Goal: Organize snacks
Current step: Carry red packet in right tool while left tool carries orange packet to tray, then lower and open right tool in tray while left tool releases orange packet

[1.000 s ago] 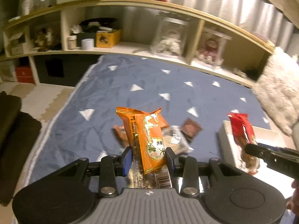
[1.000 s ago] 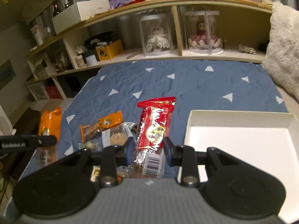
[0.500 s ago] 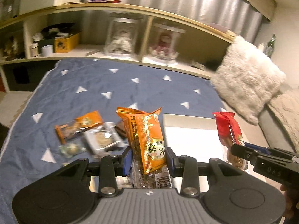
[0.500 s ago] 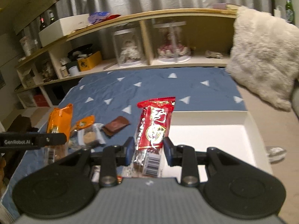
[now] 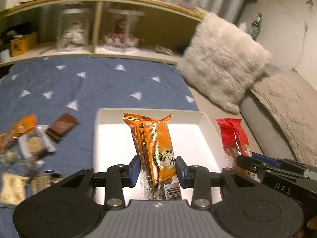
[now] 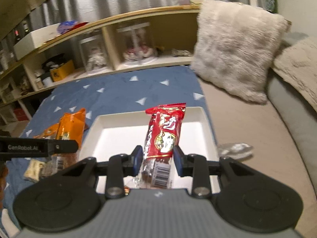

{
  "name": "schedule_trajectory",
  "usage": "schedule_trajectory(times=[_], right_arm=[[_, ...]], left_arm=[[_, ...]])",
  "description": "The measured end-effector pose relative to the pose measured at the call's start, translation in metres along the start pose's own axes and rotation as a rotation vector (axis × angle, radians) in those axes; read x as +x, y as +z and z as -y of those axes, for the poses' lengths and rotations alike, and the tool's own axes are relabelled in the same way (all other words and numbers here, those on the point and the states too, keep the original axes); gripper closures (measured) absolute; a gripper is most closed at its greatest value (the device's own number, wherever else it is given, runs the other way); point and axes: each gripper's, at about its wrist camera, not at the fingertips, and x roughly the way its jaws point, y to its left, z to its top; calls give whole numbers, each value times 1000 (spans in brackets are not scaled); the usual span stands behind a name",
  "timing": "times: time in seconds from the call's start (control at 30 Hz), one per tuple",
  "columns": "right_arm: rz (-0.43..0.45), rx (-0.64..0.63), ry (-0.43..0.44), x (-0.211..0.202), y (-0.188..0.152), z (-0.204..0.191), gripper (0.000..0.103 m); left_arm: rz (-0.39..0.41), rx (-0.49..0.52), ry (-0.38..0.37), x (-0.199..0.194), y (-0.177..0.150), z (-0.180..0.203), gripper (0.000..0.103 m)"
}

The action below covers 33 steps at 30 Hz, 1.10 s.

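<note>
1. Left gripper (image 5: 156, 168) clamped on an orange packet (image 5: 153, 146): glossy crinkled foil, long, crimped top, held upright above the white tray (image 5: 198, 117).
2. Right gripper (image 6: 158, 158) clamped on a red packet (image 6: 164, 132): shiny foil, barcode end lowest, also above the tray.
3. Tray: shallow rectangle, smooth, low rim, lying on the blue blanket (image 5: 99, 87) with white triangles.
4. Loose wrapped snacks (image 5: 29, 138) lie left of the tray.
5. Farther: shaggy pale cushion (image 6: 235, 47); wooden shelf (image 6: 128, 23), blurred.
</note>
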Motion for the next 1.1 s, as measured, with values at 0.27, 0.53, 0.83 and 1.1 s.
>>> schedule_trajectory(times=[0.27, 0.53, 0.83, 1.1], right_arm=[[-54, 15, -10, 17, -9, 39, 64], [-121, 17, 18, 59, -4, 39, 64], [-187, -14, -10, 95, -5, 37, 64], [-182, 17, -52, 107, 0, 48, 58]], left_arm=[[-78, 16, -62, 53, -2, 39, 63], [-141, -39, -72, 96, -10, 29, 62], [-177, -121, -89, 132, -9, 13, 62], [-177, -112, -134, 147, -4, 19, 45]])
